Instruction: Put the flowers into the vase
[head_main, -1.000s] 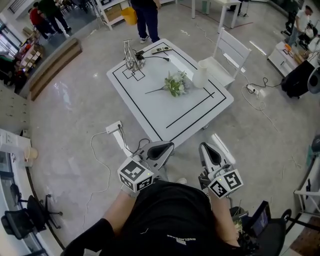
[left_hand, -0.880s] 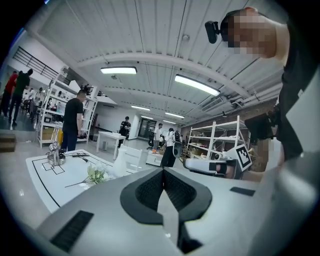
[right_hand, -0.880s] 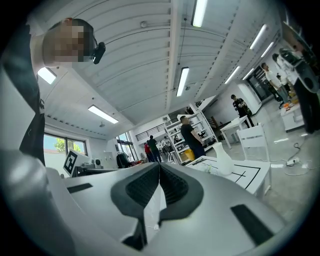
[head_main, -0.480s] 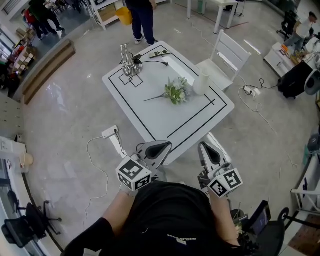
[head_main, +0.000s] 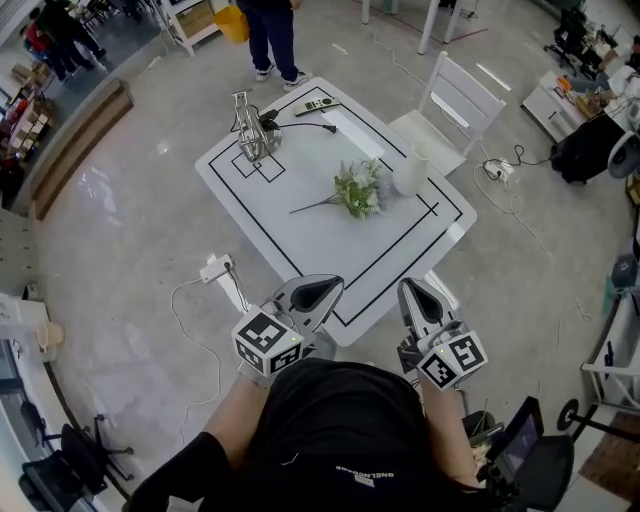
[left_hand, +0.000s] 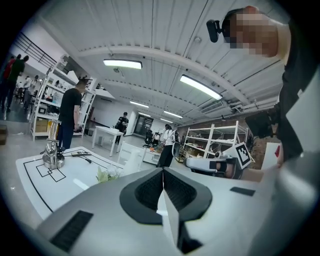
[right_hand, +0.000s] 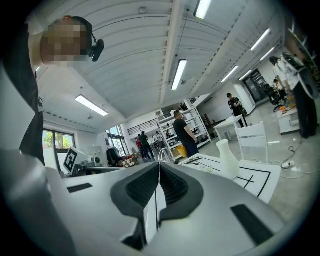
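Flowers (head_main: 358, 188) lie flat on the white table (head_main: 300, 235), a little toward the edge that faces the chair (head_main: 455, 100). Their blooms are turned to the vase (head_main: 410, 172) and the thin stem trails back toward the middle. The vase stands upright just beside them, close to that same edge, and I see nothing in it. So none of the task is done: the bunch is not lifted and the vase is not filled.

My left gripper (head_main: 313, 292) hangs at the near corner of the table, jaws pressed together with nothing between them. My right gripper (head_main: 418, 298) sits beside it at the same corner, its jaws likewise together and empty. Both are well apart from the flowers.

What is left, as I judge it, is everything. I must reach across the table, open over the stem, clamp it, raise the bunch upright and lower the stem into the vase's narrow mouth. A metal stand (head_main: 245, 125) and a remote (head_main: 320, 100) sit near the far corner, out of my way.
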